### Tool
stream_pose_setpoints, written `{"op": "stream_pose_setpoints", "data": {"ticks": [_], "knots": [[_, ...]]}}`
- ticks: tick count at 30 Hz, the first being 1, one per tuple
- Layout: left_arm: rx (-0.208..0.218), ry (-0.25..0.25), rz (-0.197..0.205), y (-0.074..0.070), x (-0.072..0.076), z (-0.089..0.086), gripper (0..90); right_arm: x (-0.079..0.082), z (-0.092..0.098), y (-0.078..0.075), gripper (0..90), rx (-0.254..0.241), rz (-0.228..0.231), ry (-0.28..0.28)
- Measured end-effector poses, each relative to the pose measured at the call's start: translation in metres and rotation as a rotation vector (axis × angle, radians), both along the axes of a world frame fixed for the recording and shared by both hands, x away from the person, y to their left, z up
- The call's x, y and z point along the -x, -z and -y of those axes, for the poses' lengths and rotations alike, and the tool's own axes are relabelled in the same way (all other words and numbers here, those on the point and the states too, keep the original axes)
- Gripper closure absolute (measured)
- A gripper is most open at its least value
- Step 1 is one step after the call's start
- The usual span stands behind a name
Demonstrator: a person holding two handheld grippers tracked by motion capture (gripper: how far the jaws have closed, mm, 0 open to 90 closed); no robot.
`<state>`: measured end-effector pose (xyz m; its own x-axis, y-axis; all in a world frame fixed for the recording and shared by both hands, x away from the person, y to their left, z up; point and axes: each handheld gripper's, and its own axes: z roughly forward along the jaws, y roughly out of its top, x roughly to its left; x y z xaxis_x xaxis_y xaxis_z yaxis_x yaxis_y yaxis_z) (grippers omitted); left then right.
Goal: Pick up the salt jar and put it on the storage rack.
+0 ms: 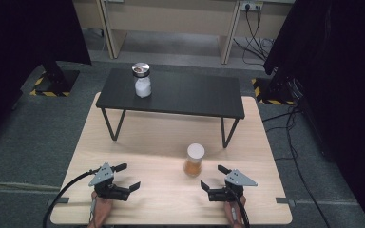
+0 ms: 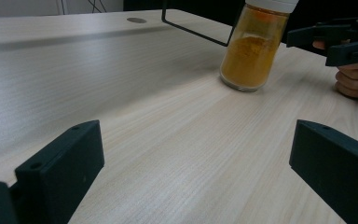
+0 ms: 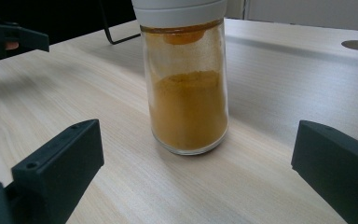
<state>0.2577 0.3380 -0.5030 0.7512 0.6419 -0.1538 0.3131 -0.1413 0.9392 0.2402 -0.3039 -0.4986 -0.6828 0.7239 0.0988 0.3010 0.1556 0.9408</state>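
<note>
A: Where is the jar, seen from your two grippers?

B: The spice jar [image 1: 194,160] with yellow powder and a white cap stands upright on the worktop [image 1: 138,137], in front of the small black shelf [image 1: 180,95]. It is just ahead of your right gripper [image 1: 215,179] and a little toward the middle. From your left gripper [image 1: 126,176] it lies well apart, far off to its right.

A: So which hand is nearer?

B: The right one, clearly. In the right gripper view the jar [image 3: 186,88] stands nearly between the two fingers [image 3: 58,170], only further forward. In the left gripper view the jar [image 2: 254,49] is far ahead and to the right side.

A: How do the fingers stand now?

B: On both grippers they are spread wide and hold nothing. The gap of the right one looks wider than the jar, I think.

A: And the long axis?

B: It is vertical. So you should come from the side, level with the worktop, and close around the glass body below the cap.

A: Is something in the way?

B: Between the right fingers and the jar I see only bare wood. The shelf leg [image 1: 225,133] is behind the jar, so do not push it too far forward. A second jar [image 1: 142,80], with white content, stands on the shelf, well apart.
</note>
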Motion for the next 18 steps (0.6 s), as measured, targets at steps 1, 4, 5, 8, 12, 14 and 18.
{"op": "stream_pose_setpoints", "data": {"ticks": [1, 4, 5, 8, 12, 14, 18], "knots": [[-0.001, -0.001, 0.001, -0.0001, 0.0002, 0.0003, 2.1, -0.0001, 0.0001, 0.0, 2.0, -0.001, 0.0, 0.0], [-0.013, 0.002, 0.003, -0.0013, 0.0004, 0.0017, 2.1, 0.0, 0.0, 0.0001, 2.0, 0.001, 0.002, -0.001], [-0.018, 0.005, 0.006, -0.0017, 0.0004, 0.0023, 2.1, 0.0, -0.0001, 0.0001, 2.0, 0.004, 0.005, -0.002], [-0.03, 0.008, 0.01, -0.0027, 0.0008, 0.0038, 2.1, 0.0003, -0.0003, 0.0001, 2.0, 0.005, 0.005, -0.001], [-0.029, 0.01, 0.011, -0.0026, 0.0006, 0.0035, 2.1, 0.0002, 0.0001, 0.0001, 2.0, -0.002, -0.001, 0.001], [-0.029, 0.01, 0.01, -0.0026, 0.0005, 0.0035, 2.1, 0.0003, 0.0, 0.0001, 2.0, -0.001, 0.0, 0.001], [-0.029, 0.01, 0.009, -0.0027, 0.0005, 0.0035, 2.1, 0.0007, -0.0004, 0.0001, 2.0, -0.002, -0.001, 0.006]]}}
